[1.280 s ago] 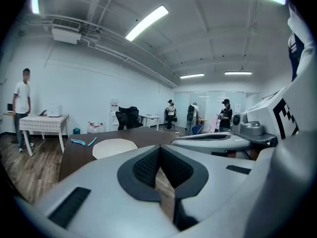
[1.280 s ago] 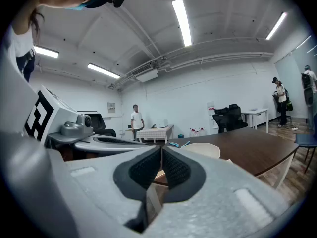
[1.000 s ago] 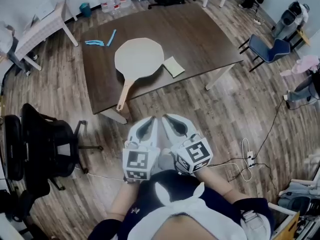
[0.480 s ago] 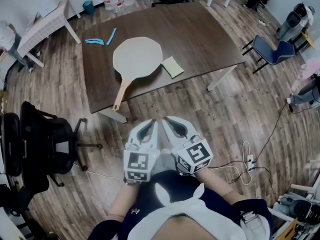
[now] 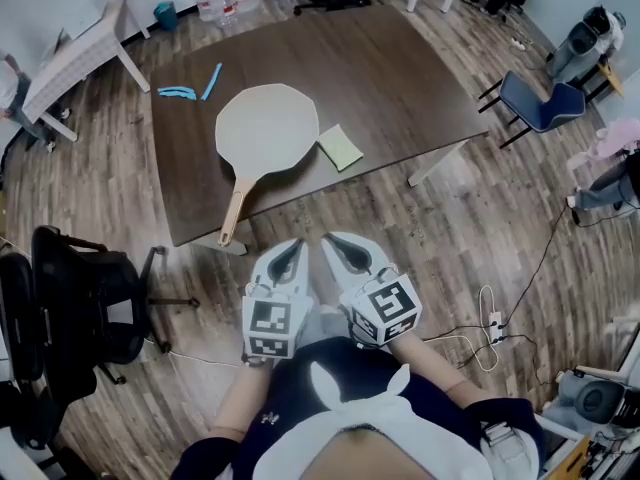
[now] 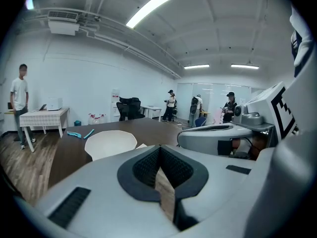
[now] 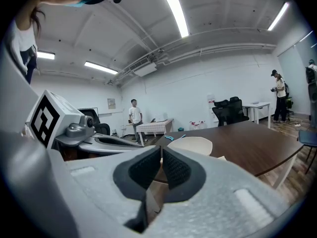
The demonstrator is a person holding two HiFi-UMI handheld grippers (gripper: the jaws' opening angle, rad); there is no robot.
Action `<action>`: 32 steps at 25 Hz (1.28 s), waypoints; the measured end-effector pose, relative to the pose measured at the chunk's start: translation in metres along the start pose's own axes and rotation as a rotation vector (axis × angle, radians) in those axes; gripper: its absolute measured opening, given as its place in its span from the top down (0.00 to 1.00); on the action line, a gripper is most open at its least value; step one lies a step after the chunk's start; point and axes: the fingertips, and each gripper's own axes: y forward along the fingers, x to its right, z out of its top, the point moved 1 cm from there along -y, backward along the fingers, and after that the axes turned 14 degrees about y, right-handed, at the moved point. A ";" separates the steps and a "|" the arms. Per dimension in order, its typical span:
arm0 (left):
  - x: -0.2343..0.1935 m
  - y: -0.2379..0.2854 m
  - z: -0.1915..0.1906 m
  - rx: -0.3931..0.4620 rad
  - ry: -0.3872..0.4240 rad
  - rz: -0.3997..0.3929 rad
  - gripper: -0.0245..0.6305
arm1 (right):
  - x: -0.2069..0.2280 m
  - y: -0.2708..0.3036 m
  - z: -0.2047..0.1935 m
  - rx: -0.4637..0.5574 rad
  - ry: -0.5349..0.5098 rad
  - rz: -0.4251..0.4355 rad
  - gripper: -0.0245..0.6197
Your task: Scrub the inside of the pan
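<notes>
- Holding the left gripper (image 5: 288, 255) and right gripper (image 5: 346, 251) side by side over the wooden floor (image 5: 470, 218), short of the dark table (image 5: 400, 78).
- Showing both pairs of jaws closed tip to tip, gripping nothing.
- Finding the pale pan (image 5: 267, 128) flat on the table's near left part, handle pointing toward the near edge, with 1 yellow sponge (image 5: 340, 147) just beside its right and 2 blue items (image 5: 178, 91) beyond its left.

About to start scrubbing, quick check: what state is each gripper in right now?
Left gripper: closed, holding nothing.
Right gripper: closed, holding nothing.
</notes>
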 end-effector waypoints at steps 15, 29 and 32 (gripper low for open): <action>-0.111 0.070 -0.011 -0.052 -0.021 -0.030 0.96 | 0.041 0.124 0.028 -0.086 -0.016 -0.029 0.86; -0.150 0.142 -0.025 -0.096 -0.021 -0.185 0.96 | 0.120 0.188 0.016 -0.202 0.037 -0.183 0.76; -0.161 0.151 -0.030 -0.103 -0.016 -0.195 0.96 | 0.139 0.195 0.012 -0.215 0.043 -0.231 0.76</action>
